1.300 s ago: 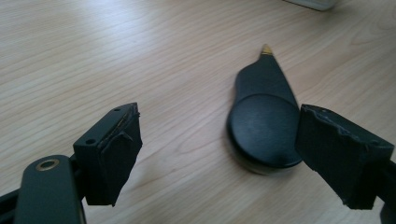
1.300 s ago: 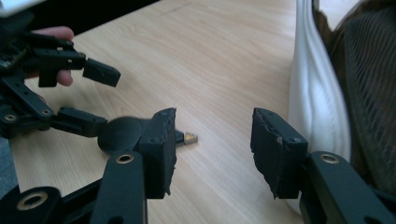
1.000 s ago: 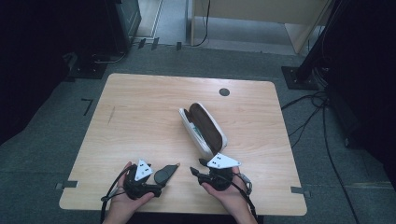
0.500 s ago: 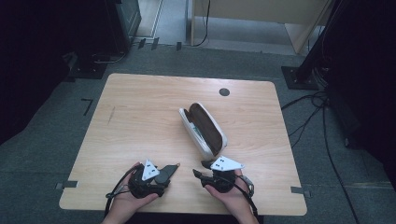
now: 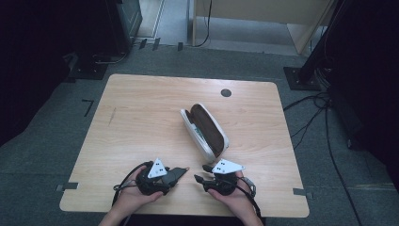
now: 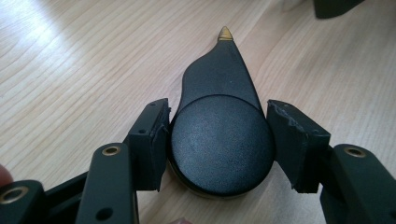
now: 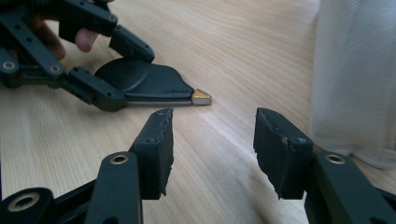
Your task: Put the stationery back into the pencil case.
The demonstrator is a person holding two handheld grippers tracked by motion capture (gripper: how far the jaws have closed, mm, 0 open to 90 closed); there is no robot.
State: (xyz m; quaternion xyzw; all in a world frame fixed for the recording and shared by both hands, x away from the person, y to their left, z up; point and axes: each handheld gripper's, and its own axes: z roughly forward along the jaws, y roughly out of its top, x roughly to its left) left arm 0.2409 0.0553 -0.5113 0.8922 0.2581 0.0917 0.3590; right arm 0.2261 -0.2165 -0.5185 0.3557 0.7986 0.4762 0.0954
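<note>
Now the left gripper [image 5: 181, 172] has just been closing, and its two black jaws are clamped on the round end of a flat black teardrop-shaped piece with a small gold tip [image 6: 219, 140], one pad on each side of the disc; the piece lies flat on the pale wooden table [image 5: 141, 117], its gold point aimed straight away from that gripper; seen from above, the same piece [image 5: 176, 173] sticks out of the left gripper towards the right gripper [image 5: 201, 173], gold tip foremost, near it but apart; the right gripper's jaws stand parted with bare table between the pads, gripping nothing, having opened a touch; from the right gripper view the clamped piece [image 7: 149, 84] lies ahead and to the left of its jaws, with the left gripper [image 7: 114, 70] around it; ahead and to the right of those jaws rises the white wall of an open white glasses case with a brown lining [image 5: 205, 129]; that case lies beyond both grippers, nearer the right one, well apart from the left.
</note>
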